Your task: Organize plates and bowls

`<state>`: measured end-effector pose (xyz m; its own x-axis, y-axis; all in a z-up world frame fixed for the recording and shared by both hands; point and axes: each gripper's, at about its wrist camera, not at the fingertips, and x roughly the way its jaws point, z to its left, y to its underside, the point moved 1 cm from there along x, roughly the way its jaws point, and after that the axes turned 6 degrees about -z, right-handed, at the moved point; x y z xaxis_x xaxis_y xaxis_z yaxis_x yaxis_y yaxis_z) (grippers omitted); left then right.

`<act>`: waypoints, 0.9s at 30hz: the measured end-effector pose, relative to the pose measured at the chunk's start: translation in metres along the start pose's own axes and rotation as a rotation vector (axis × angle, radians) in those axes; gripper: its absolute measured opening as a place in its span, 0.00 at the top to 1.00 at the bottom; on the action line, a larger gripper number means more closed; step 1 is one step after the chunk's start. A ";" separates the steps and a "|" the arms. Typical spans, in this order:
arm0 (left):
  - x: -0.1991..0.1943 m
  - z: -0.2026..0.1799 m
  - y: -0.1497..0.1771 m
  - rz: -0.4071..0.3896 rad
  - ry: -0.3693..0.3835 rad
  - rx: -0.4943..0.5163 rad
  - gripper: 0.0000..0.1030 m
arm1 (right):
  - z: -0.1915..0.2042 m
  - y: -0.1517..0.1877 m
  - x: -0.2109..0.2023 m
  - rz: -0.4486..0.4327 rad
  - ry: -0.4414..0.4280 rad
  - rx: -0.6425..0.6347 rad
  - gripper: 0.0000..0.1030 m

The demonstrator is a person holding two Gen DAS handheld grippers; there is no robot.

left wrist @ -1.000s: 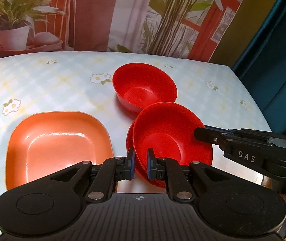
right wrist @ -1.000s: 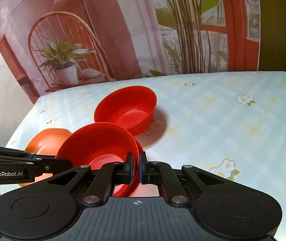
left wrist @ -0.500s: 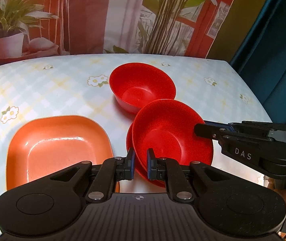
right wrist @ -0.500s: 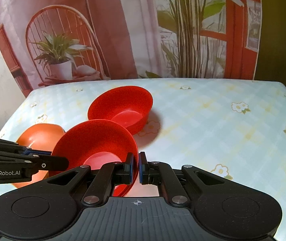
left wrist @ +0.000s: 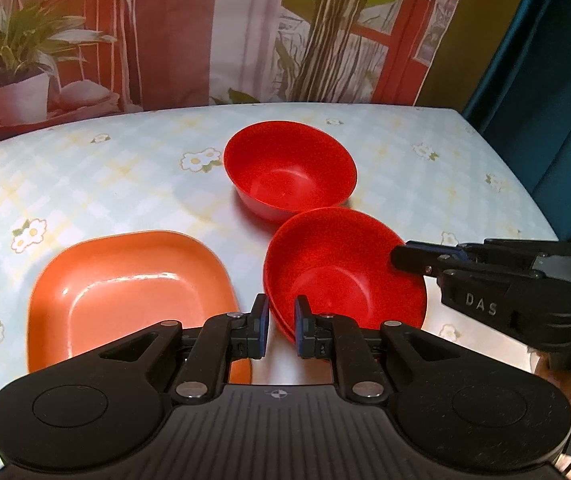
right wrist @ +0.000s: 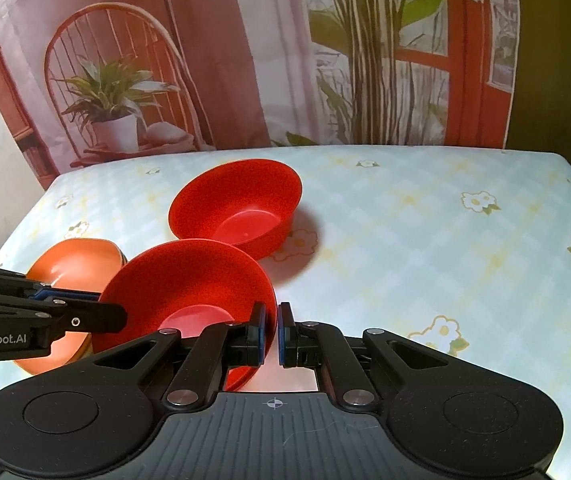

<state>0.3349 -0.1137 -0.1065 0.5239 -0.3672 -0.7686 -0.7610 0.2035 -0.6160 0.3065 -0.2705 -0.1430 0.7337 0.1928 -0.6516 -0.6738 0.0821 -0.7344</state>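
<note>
Near bowl (right wrist: 189, 280) mid-table, stacked on another; 2nd bowl (left wrist: 289, 168) behind, plate (left wrist: 125, 296) left. Right gripper (right wrist: 272, 330) pinches near bowl's rim; left gripper (left wrist: 281, 330) nearly closed, pads astride opposite rim. Looks light, stiff, slick plastic: grip thin rim.

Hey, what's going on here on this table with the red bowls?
A person is sorting dishes with a pair of tongs in each hand. The right tongs are clamped on the near rim of a red plastic bowl, which seems to sit in another red dish. The left tongs grip its opposite rim. A second red plastic bowl stands just behind, and an orange square plate lies beside them on the flowered tablecloth.
</note>
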 end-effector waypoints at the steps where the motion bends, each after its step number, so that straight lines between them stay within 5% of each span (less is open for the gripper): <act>1: -0.003 0.001 -0.001 -0.003 -0.005 0.008 0.86 | 0.000 0.000 -0.001 0.000 0.001 0.002 0.94; 7: -0.017 0.009 -0.008 -0.040 -0.015 -0.003 0.86 | -0.001 -0.002 -0.005 -0.001 0.010 0.031 0.83; 18: -0.034 0.026 -0.053 -0.134 -0.058 0.001 0.86 | -0.003 -0.058 -0.023 -0.106 0.007 0.035 0.80; 27: -0.017 0.038 -0.090 -0.188 -0.122 0.003 0.85 | -0.011 -0.086 0.008 -0.122 0.026 0.055 0.80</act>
<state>0.4089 -0.0914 -0.0448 0.6990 -0.2868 -0.6552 -0.6445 0.1446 -0.7508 0.3714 -0.2869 -0.0871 0.8118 0.1525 -0.5637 -0.5830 0.1568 -0.7972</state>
